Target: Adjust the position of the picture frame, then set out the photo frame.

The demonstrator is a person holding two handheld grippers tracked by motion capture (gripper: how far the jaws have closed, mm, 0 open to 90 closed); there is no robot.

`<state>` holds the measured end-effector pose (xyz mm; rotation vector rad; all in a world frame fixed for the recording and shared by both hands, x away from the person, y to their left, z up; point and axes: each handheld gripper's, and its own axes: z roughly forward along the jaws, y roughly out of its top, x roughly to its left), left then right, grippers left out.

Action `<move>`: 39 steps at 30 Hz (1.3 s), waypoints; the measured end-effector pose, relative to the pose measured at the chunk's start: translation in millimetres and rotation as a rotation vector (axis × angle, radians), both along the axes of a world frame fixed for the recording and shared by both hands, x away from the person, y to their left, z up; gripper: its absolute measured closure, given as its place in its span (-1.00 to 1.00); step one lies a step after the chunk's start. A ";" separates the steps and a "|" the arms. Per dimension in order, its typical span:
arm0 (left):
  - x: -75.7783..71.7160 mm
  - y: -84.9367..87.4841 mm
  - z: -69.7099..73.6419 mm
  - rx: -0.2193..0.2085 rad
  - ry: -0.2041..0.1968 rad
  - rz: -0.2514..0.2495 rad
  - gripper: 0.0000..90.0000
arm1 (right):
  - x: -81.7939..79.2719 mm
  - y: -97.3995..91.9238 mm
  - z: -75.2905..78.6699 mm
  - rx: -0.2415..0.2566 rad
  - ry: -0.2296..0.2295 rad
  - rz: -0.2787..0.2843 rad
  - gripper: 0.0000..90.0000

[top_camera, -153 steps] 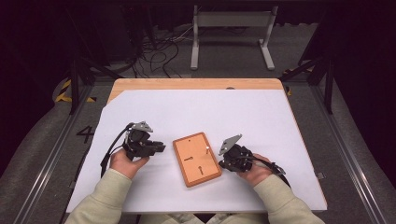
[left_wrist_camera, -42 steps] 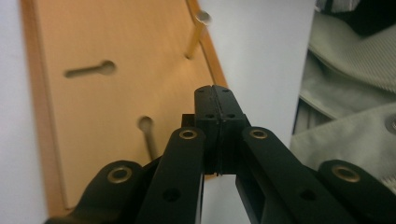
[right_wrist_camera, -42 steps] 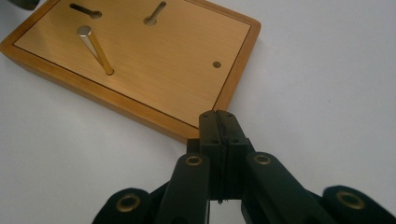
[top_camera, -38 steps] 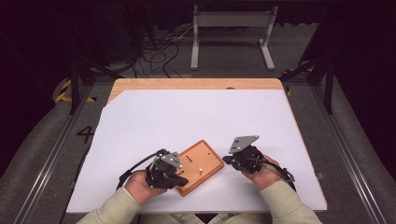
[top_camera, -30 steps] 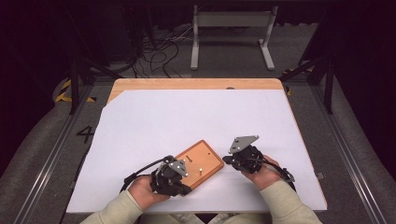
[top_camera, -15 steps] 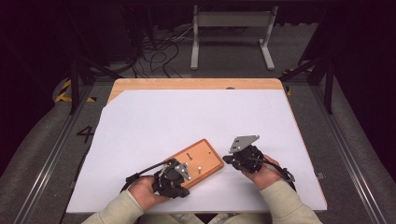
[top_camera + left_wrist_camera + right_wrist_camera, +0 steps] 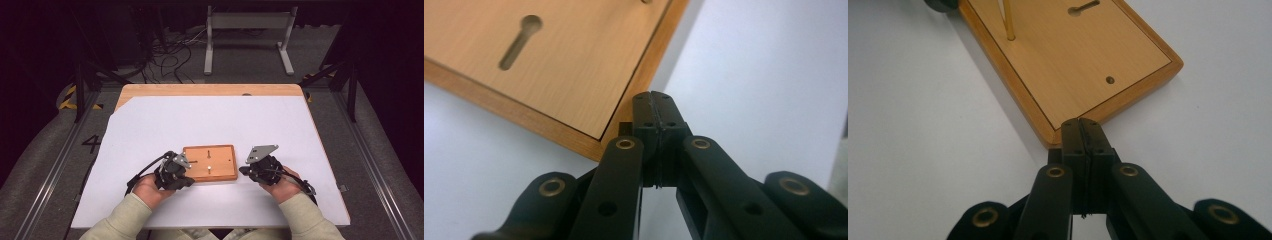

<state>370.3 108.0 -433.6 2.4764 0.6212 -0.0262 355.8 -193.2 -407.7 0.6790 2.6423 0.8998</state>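
Observation:
A small wooden board [image 7: 210, 162] lies flat on the white sheet, long side across the table. It has a keyhole slot [image 7: 519, 40], an upright brass pin [image 7: 1008, 20] and a small hole [image 7: 1109, 79]. My left gripper [image 7: 189, 176] is shut, holding nothing, with its tips [image 7: 655, 97] against the board's near left corner. At the board's right end my right gripper [image 7: 242, 171] is also shut on nothing, its tips [image 7: 1083, 122] touching a corner of the board [image 7: 1073, 60].
The white sheet [image 7: 200, 120] covers most of a wooden tabletop [image 7: 210, 90]. Dark floor, cables [image 7: 170, 55] and a metal stand [image 7: 247, 30] lie beyond the far edge. A cable trails from each gripper over the sheet.
The board has turned from a slant to square with the table's front edge. My left gripper came in from the left and now rests on the board's near left corner. The right gripper barely shifted.

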 end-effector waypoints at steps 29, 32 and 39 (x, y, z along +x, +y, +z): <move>16.7 62.6 30.0 -0.244 -0.112 0.196 0.57 | 3.6 14.9 12.9 0.132 -0.062 0.095 0.71; 20.2 67.0 28.7 -0.247 -0.112 0.220 0.50 | 5.3 19.8 14.4 0.166 -0.062 0.128 0.66; 25.3 72.7 28.2 -0.298 -0.079 0.283 0.30 | 11.6 34.9 12.6 0.194 -0.033 0.162 0.52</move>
